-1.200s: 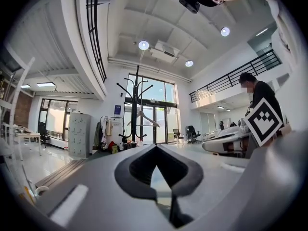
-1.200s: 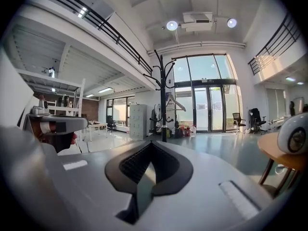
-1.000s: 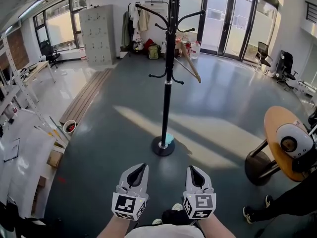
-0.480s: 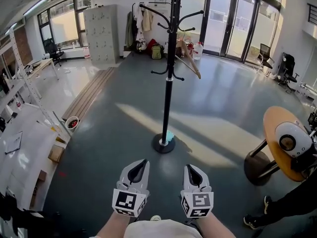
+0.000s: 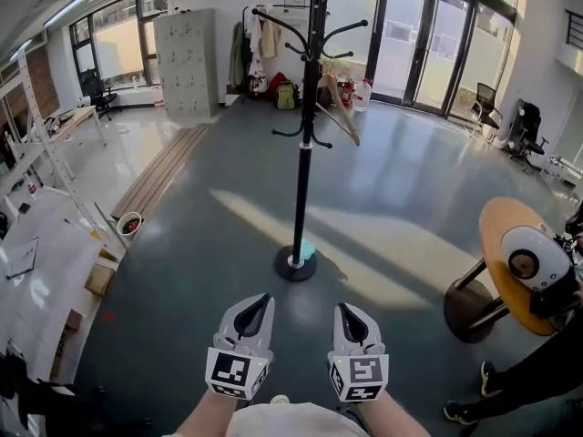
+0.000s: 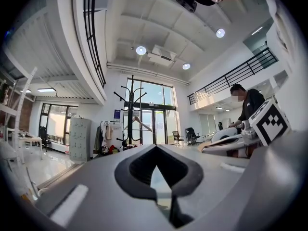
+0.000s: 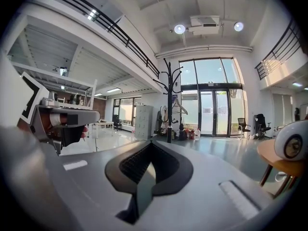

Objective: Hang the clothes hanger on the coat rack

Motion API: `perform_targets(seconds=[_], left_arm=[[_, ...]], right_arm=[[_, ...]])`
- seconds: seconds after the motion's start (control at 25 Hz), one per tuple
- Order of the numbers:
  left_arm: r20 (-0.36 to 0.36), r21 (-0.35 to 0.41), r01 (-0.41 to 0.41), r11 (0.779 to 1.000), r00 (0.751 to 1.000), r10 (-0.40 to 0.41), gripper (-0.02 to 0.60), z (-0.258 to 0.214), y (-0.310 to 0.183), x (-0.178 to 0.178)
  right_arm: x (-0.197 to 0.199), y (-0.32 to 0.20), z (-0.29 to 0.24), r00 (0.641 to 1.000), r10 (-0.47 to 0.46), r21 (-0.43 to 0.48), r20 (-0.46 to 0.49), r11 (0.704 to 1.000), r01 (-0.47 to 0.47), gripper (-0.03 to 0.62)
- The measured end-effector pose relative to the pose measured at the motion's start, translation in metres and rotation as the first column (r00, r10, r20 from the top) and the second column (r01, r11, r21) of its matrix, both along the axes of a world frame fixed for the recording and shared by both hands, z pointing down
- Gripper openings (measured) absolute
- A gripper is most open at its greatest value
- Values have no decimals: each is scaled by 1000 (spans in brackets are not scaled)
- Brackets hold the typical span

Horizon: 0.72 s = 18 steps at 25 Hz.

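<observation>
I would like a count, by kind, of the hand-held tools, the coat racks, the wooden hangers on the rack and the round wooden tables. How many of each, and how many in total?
hand-held tools: 2 (left tool, right tool)
coat rack: 1
wooden hanger on the rack: 1
round wooden table: 1
total: 5

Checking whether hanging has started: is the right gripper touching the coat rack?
Apart. The head view shows a stretch of floor between the right gripper, its jaws shut and empty, and the base of the coat rack.
</observation>
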<state>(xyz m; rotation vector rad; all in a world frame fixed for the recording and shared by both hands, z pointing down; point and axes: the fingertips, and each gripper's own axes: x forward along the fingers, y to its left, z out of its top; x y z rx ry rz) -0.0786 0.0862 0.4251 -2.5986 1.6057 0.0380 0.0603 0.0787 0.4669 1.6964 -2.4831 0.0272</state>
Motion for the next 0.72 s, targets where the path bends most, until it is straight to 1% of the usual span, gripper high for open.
perform_targets(seconds=[0.36,0.72], left_arm=[[7,-2,1,1000,1000,-1,0,1,0,-2],[11,1,-3,1000,1000,3,0,5,-2,-12]], right_arm=[[0,-3,5,1000,7,-14,4,1000,-7,25],[-12,-4,8,1000,4,-11,1,1000,-4,25]])
